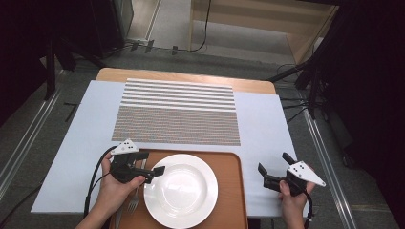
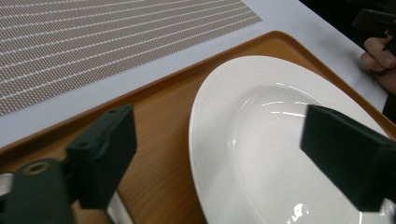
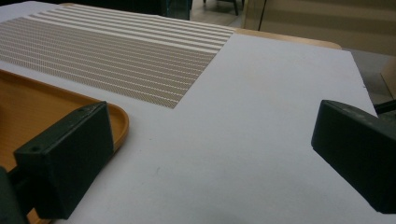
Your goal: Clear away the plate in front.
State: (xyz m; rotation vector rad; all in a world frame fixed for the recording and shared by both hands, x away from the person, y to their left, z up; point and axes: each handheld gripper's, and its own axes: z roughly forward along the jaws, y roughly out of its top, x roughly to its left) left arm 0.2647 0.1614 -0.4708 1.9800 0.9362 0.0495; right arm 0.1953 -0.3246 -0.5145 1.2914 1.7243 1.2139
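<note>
White plate (image 1: 181, 190) lies on the wooden tray (image 1: 232, 191), its rim between the spread jaws of the left gripper (image 1: 152, 168). Probably a rim grasp is prepared; next, close. Right gripper (image 1: 271, 176), also spread, waits beside the tray.

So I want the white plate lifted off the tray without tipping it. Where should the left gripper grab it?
Probably the flat rim of the plate on the side facing the left gripper, coming in low from the left. The rim there is wide and already lies between the open jaws, one over the bowl and one over the tray. The fork lies beside it, so keep low but clear.
</note>
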